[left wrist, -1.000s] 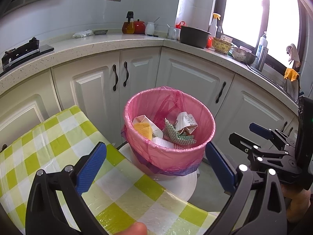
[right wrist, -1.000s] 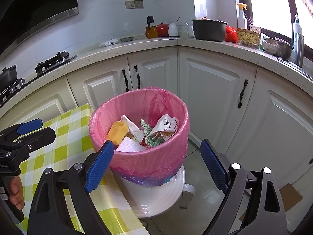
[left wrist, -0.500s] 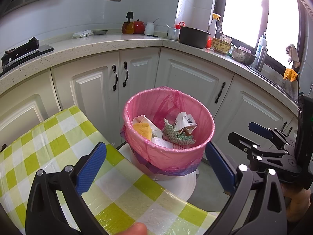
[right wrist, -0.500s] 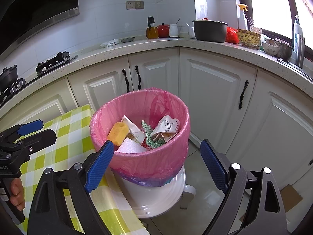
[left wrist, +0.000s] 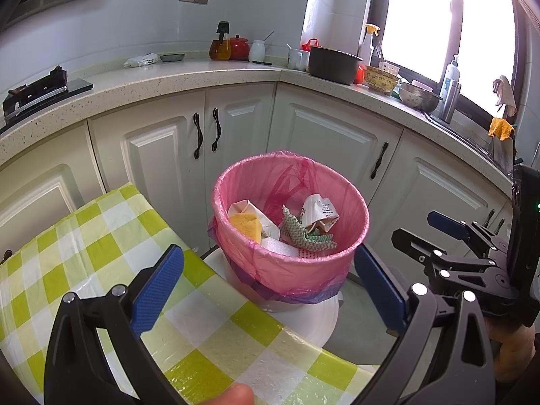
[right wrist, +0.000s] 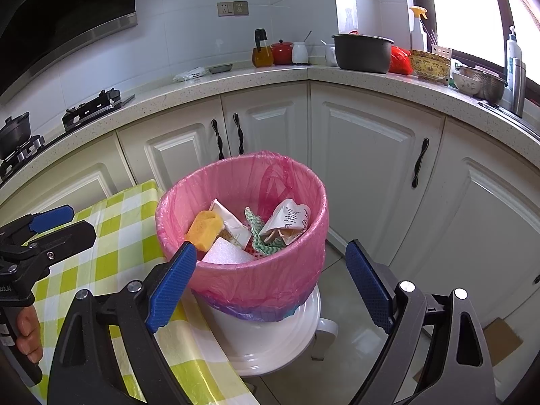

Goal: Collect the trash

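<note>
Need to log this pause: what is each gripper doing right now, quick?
Left gripper: open, holding nothing, fingers spread before the pink-lined bin.
Right gripper: open, holding nothing, fingers either side of the same bin.

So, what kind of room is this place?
Most likely a home kitchen: a gas stove on the stone countertop, white cabinets below, and a dark pot beside the window.

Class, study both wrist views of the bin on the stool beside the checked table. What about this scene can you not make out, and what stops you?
- Bottom of the bin, both views: buried under the sponge, foam and carton.
- Most of the table, both views: cut by the frame edge.
- Stool legs, left view: hidden behind the table.
- Carton print, both views: too small to read.
</note>
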